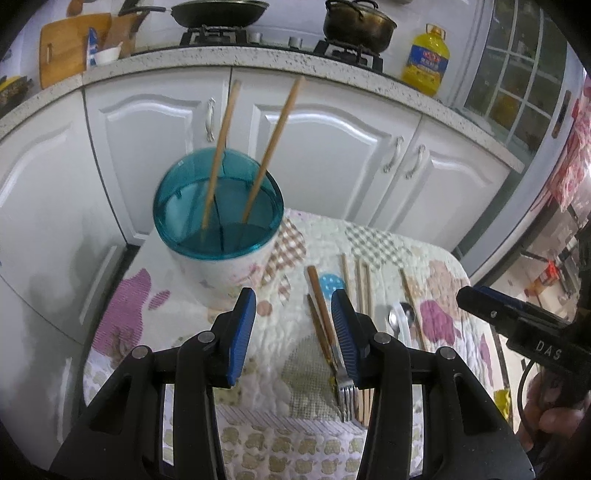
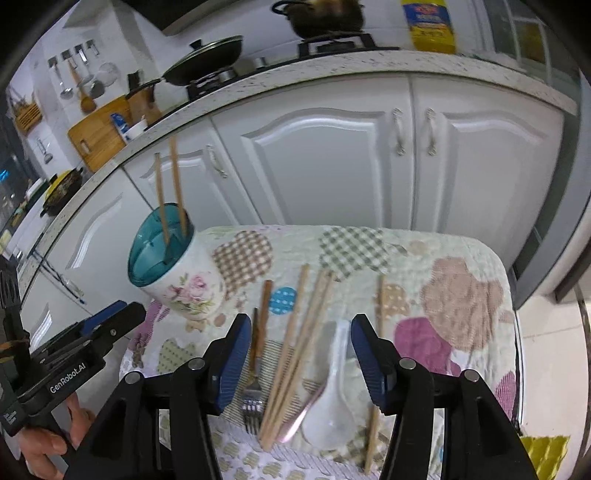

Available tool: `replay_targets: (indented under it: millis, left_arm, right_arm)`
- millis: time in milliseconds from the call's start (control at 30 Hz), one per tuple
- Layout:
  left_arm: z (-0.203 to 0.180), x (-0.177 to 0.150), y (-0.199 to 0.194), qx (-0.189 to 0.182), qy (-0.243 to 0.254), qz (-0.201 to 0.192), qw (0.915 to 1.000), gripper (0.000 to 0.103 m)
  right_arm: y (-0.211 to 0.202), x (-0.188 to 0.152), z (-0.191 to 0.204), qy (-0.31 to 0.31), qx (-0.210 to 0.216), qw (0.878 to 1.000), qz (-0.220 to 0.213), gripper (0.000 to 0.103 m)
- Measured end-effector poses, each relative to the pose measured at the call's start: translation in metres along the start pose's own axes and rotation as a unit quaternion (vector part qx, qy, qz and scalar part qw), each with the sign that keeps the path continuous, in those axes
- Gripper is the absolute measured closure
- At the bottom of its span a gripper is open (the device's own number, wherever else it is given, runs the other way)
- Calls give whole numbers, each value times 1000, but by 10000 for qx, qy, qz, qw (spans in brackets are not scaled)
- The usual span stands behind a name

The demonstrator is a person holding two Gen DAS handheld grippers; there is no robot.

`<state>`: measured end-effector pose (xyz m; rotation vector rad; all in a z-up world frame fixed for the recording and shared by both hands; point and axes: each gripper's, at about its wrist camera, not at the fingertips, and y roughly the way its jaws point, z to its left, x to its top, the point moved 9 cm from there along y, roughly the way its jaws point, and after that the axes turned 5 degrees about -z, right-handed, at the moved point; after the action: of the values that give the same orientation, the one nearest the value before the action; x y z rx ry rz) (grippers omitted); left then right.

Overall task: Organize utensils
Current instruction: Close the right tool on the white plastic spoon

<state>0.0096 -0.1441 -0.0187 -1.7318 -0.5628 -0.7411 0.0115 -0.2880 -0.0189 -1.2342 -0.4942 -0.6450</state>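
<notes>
A floral cup with a teal insert (image 1: pixel 218 225) (image 2: pixel 177 273) stands at the back left of the quilted table cover (image 2: pixel 461 254), with two chopsticks (image 1: pixel 221 147) (image 2: pixel 173 184) upright in it. Two wooden-handled forks (image 1: pixel 325 328) (image 2: pixel 258 343), several loose chopsticks (image 1: pixel 364 291) (image 2: pixel 295 350), a white spoon (image 2: pixel 332 398) and a metal spoon (image 1: pixel 400 317) lie flat on the cover. My left gripper (image 1: pixel 293 332) is open in front of the cup, its right finger over the forks. My right gripper (image 2: pixel 301 360) is open above the chopsticks and the white spoon. Neither holds anything.
White cabinets (image 1: pixel 325 155) stand close behind the table. The speckled counter (image 1: pixel 258 61) above them carries a stove with a wok (image 1: pixel 221 13) and a pot (image 1: pixel 356 24), a yellow oil bottle (image 1: pixel 424 59) and a cutting board (image 1: pixel 70 44). A hand (image 2: pixel 55 443) grips the left tool.
</notes>
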Motion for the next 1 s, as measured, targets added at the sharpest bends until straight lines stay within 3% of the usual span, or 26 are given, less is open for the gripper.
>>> replay_targets:
  millis: [433, 500, 733, 900, 1000]
  left_arm:
    - [4, -34, 30, -159, -98, 465, 9987, 61]
    - [4, -38, 35, -162, -88, 528, 9984, 61]
    - [6, -53, 62, -163, -197, 832, 9962, 61]
    - [0, -59, 86, -324, -390, 1060, 9931, 64]
    - [-2, -57, 101, -285, -457, 1083, 9927, 68]
  right_arm:
    - [34, -30, -32, 178, -54, 9987, 479, 50]
    - [47, -36, -32, 94, -82, 9979, 632, 58]
    - [93, -45, -36, -62, -143, 9946, 1029, 66]
    - [115, -53, -40, -83, -84, 9911, 1327, 87]
    - [113, -52, -41, -23, 37, 9917, 1288, 87]
